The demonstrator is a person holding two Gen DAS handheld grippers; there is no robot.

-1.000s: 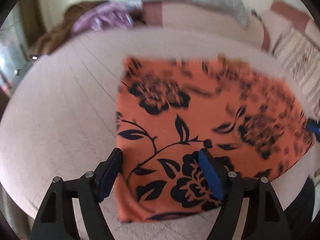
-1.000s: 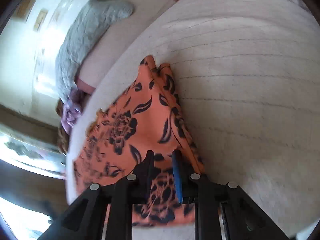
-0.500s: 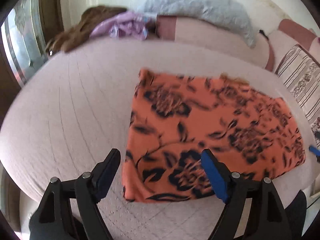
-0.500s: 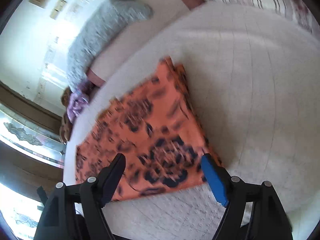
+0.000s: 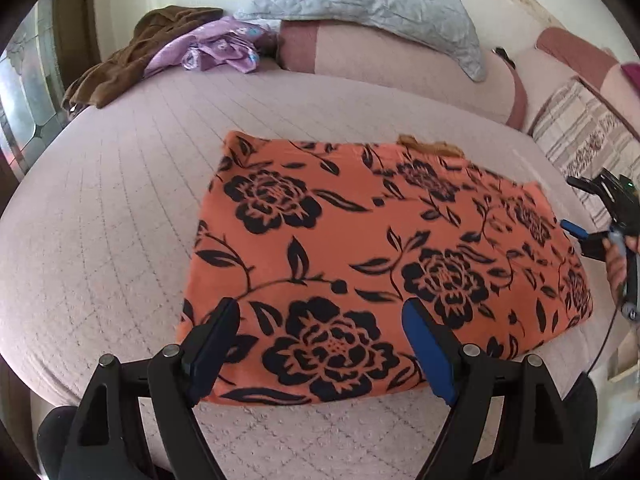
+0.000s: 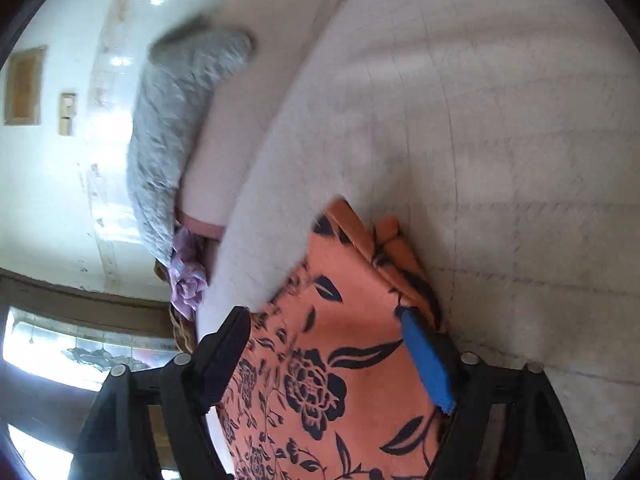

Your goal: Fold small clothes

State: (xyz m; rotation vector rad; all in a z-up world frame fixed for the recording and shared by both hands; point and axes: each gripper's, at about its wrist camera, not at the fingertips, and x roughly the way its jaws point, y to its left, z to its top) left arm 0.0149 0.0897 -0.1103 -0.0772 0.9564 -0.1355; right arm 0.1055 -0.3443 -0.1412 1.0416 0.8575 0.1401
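the orange floral cloth (image 5: pixel 360 248) lies folded flat on the quilted bed (image 5: pixel 120 200), with layered edges showing at its right end. both grippers are spread wide and hold nothing: the left gripper (image 5: pixel 320 344) hangs over the near edge, the right gripper (image 6: pixel 324 356) over that right end. risk as i see it: a pinch could catch only the top layer, so the fold peels open or drags crooked.

The folded orange black-flowered cloth (image 5: pixel 372 256) lies mid-frame on the pale quilted bed (image 5: pixel 120 208); upper left, a crumpled purple garment (image 5: pixel 216 46) beside a brown garment (image 5: pixel 132 60); top centre, a grey quilted pillow (image 5: pixel 372 4).
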